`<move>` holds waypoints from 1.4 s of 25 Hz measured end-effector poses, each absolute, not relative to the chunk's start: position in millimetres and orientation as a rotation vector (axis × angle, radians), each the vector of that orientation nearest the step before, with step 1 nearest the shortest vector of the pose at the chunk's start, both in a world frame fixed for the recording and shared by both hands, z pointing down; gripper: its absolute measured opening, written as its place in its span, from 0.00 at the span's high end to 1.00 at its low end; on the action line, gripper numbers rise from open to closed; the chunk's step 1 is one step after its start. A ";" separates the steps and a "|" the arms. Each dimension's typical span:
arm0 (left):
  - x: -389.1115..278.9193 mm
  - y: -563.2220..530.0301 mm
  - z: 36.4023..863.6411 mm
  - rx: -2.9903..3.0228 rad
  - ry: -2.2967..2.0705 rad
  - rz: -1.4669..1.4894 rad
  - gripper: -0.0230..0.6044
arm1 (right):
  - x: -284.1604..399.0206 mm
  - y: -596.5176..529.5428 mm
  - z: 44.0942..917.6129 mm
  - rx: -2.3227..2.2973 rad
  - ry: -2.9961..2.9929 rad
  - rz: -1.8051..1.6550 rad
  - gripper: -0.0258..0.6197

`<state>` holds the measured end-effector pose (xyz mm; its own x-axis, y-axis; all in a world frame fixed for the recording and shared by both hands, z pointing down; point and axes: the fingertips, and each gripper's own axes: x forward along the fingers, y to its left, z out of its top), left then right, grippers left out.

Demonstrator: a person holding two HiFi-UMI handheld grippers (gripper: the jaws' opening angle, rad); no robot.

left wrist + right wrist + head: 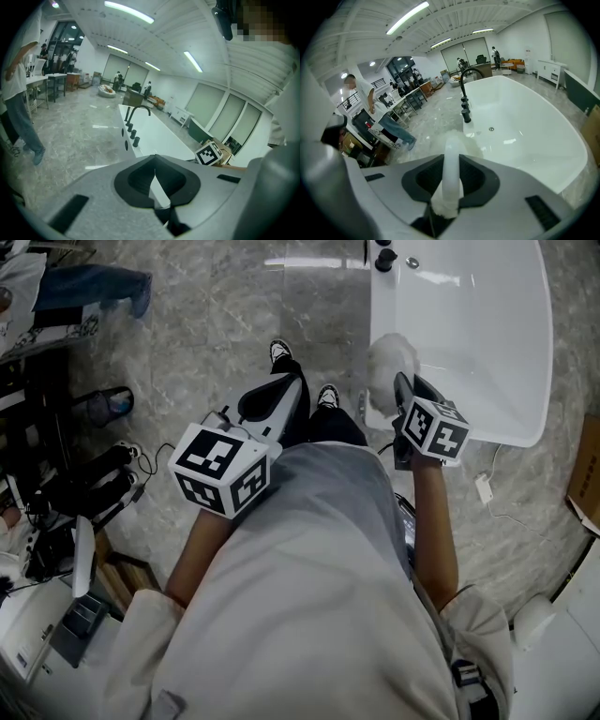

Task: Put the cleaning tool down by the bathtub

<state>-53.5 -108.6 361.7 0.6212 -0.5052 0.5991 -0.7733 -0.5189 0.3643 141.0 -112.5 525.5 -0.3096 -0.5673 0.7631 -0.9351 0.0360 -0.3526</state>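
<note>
The cleaning tool [392, 357] is a white fluffy duster on a white handle [452, 159]. My right gripper [405, 390] is shut on that handle, and the fluffy head sticks out over the near rim of the white bathtub [487, 352]. In the right gripper view the handle runs up between the jaws of the right gripper [450, 187] toward the bathtub [525, 131] and its black faucet [465, 89]. My left gripper [281, 385] hangs over the floor left of the tub, above the person's shoes. In its own view the left gripper [154, 176] is shut and holds nothing.
A grey marble floor [216, 324] surrounds the tub. Dark equipment and cables [56, 512] crowd the left side. A white adapter with a cord [485, 488] lies on the floor right of the tub, near a cardboard box [586, 474]. A person [379, 117] stands by tables.
</note>
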 end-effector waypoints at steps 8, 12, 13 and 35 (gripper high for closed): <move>-57.6 -105.9 361.2 2.214 -0.993 0.564 0.96 | 140.4 -106.7 544.2 1.485 -1.876 1.222 0.83; -55.0 -103.9 363.0 2.221 -0.988 0.567 0.96 | 141.4 -103.4 555.9 1.479 -1.862 1.240 0.83; -55.0 -103.7 363.3 2.221 -0.987 0.566 0.96 | 141.7 -103.1 558.2 1.480 -1.858 1.242 0.83; -74.5 -103.3 363.9 2.200 -1.014 0.545 0.96 | 135.4 -89.1 612.3 1.458 -1.730 1.310 0.83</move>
<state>-74.5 -103.3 363.9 0.6150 -0.5141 0.5979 -0.7824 -0.4922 0.3816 135.4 -89.1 612.3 -0.2845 -0.4360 0.8538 -0.9400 -0.0482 -0.3378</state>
